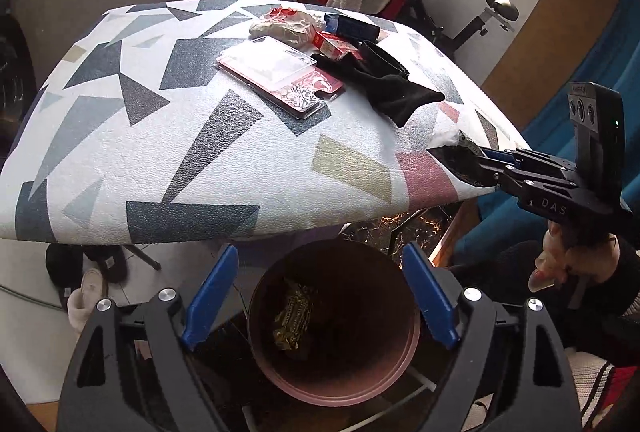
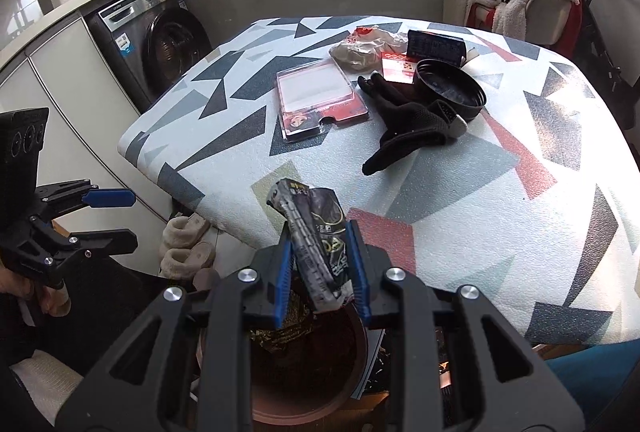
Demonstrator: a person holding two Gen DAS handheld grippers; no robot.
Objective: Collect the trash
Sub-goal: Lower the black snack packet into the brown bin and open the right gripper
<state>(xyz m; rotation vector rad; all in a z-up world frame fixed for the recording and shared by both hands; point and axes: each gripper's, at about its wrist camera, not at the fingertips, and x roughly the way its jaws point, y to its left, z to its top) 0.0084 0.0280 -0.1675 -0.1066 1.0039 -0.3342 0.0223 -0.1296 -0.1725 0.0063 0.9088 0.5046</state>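
The wrapper (image 2: 316, 244) — a crumpled black sachet with print on it — stands nearly upright between the blue pads (image 2: 283, 272) of the right gripper (image 2: 320, 272), which is clamped on its lower half. It hangs right over the mouth of the bin (image 2: 356, 360), so the grip looks like a carry about to end in a drop; the bin sits on the floor just under the near edge of the table (image 2: 500, 232), handy for sweeping litter off and down. Inside the bin a gold foil wrapper (image 1: 292, 316) already lies at the bottom.

The left gripper (image 1: 320, 296) is above the same bin (image 1: 280, 388), its jaws spread wide with nothing between them — empty, and free to fetch the next piece.

Further out on the table lie the remaining candidates: a clear blister pack (image 2: 320, 100), a crumpled bag (image 2: 360, 52), a red box (image 2: 396, 68) and a blue box (image 2: 436, 46). A black glove (image 2: 404, 124) and a black round lid (image 2: 452, 88) lie beside them; whether those count as trash I cannot tell.
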